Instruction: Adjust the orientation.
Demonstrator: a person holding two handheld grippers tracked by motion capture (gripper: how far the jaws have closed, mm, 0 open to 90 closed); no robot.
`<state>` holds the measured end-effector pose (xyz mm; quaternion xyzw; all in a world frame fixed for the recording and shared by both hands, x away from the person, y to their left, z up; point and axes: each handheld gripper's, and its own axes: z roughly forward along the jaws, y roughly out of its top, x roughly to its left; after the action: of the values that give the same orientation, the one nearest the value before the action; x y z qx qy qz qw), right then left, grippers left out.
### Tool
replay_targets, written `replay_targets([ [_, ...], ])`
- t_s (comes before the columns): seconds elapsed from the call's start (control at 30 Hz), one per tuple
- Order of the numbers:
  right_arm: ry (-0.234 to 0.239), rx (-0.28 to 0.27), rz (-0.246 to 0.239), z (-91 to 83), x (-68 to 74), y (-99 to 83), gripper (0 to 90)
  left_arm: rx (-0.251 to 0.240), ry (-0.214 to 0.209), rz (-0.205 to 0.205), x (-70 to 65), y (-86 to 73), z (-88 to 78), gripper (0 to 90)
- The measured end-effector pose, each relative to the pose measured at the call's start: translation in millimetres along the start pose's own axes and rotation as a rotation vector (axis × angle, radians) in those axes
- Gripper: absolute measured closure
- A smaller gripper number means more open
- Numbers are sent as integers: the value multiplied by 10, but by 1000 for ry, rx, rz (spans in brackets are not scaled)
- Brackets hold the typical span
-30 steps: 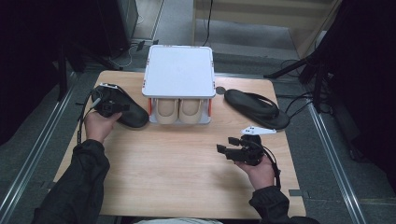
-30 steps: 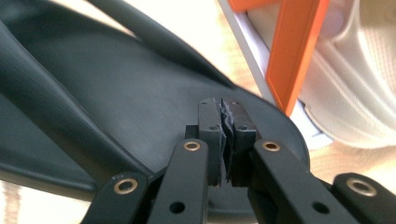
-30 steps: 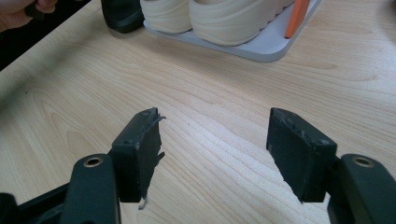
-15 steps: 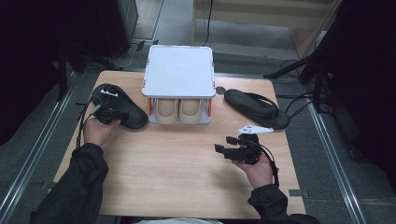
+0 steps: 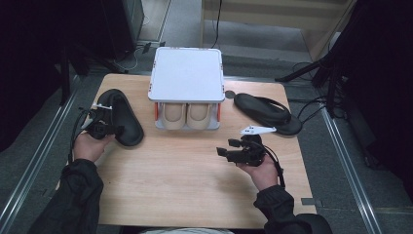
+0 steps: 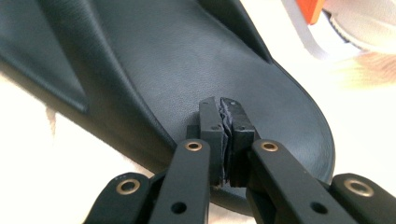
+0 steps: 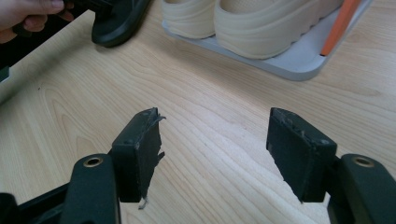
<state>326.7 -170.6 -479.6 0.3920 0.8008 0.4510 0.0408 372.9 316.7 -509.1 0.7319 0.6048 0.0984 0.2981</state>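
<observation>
The wooden counter (image 5: pixel 185 185) carries a white two-tier shoe rack (image 5: pixel 187 73) at its far middle, with a pair of cream shoes (image 5: pixel 186 114) tucked under its top shelf. Right of the rack, well apart from the hands, lies a second black sandal (image 5: pixel 265 113). At the left edge lies the black sandal (image 5: pixel 122 117), matte, smooth-soled, straps at its far end. The left gripper (image 5: pixel 100 129) rests over its near part, fingers (image 6: pixel 210 126) pressed together, nothing visibly between them. The right gripper (image 5: pixel 234 152) hovers above bare wood, fingers (image 7: pixel 140 149) spread wide.
</observation>
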Motion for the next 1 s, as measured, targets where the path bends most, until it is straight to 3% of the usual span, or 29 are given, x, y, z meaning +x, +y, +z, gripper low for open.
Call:
replay_targets([
  [0.2, 24, 9, -14, 83, 19, 68, 356, 1, 22, -15, 69, -122, -114, 876],
  [0.4, 37, 20, -28, 145, 36, 103, 357, -15, 3, -32, 113, -154, -196, 854],
  [0.47, 40, 22, -32, 156, 41, 104, 357, -44, -20, -28, 129, -134, -265, 799],
  [0.53, 38, 26, -35, 158, 49, 100, 356, -81, -14, -26, 145, -98, -340, 723],
  [0.63, 30, 26, -32, 151, 44, 94, 357, -100, 5, -44, 199, -37, -392, 617],
  [0.77, 17, 24, -20, 116, 41, 62, 357, -95, 37, -64, 310, 31, -365, 550],
  [1.0, -13, 9, 9, -7, 11, -29, 356, -85, 42, -107, 470, 177, -236, 496],
])
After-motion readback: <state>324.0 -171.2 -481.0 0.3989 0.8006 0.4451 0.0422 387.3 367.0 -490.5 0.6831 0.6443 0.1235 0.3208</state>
